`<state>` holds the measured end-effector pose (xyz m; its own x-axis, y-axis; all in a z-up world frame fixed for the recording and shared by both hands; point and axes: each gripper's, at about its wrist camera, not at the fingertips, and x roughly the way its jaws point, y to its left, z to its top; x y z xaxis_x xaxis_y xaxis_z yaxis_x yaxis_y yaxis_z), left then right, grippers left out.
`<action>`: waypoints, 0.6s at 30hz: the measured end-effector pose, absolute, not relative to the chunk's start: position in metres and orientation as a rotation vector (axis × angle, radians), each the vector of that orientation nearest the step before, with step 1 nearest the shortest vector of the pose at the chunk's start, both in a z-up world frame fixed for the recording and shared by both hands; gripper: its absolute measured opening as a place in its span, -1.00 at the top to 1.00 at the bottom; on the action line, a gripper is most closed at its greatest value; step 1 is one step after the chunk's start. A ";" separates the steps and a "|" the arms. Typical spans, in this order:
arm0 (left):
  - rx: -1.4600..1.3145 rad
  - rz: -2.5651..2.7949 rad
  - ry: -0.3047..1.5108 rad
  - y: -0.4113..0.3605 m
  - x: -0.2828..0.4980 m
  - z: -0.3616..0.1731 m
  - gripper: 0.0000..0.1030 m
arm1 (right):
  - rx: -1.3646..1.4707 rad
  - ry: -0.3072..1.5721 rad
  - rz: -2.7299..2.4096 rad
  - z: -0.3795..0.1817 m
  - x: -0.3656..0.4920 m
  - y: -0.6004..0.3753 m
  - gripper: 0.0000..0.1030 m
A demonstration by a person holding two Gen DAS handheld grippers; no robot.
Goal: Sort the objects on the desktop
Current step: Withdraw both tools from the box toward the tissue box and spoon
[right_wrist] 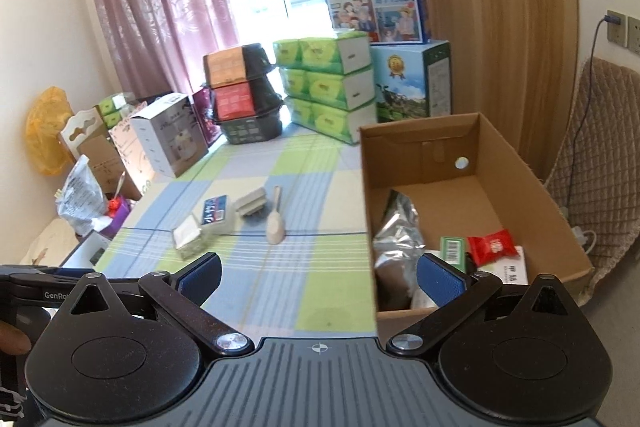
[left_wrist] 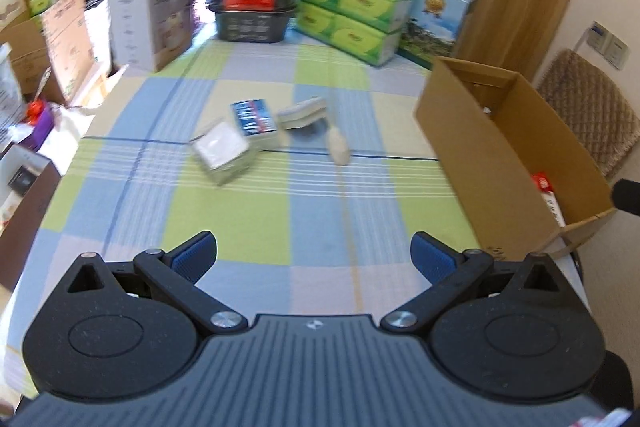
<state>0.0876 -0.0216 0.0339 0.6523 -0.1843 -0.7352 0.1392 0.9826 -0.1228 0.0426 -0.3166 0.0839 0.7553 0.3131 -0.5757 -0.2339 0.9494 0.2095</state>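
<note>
I've got my left gripper [left_wrist: 314, 257] and right gripper [right_wrist: 319, 277] both spread wide, holding nothing — four small items (blurry) near the cardboard box [right_wrist: 520, 183] on the checked cloth [left_wrist: 248, 211]

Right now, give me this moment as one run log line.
left gripper: open, empty | right gripper: open, empty | table: packets, brush, scoop | box: several items in

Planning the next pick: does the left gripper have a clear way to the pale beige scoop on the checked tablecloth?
Probably yes. The left gripper is open, and only bare checked tablecloth lies between it and the pale beige scoop.
</note>
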 end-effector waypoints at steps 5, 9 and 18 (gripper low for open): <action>-0.085 -0.123 0.848 0.012 0.089 0.029 -0.97 | 0.112 0.657 0.324 0.082 0.044 -0.300 -0.96; -0.099 -0.098 0.849 0.030 0.092 0.028 -0.97 | 0.111 0.667 0.340 0.078 0.045 -0.289 -0.96; -0.072 -0.112 0.858 0.046 0.105 0.020 -0.97 | 0.080 0.690 0.375 0.067 0.051 -0.264 -0.96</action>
<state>0.1054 0.0463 0.0200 0.6483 -0.1275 -0.7506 0.0696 0.9917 -0.1083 0.0514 -0.2640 0.0665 0.7076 0.3635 -0.6059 -0.3110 0.9302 0.1949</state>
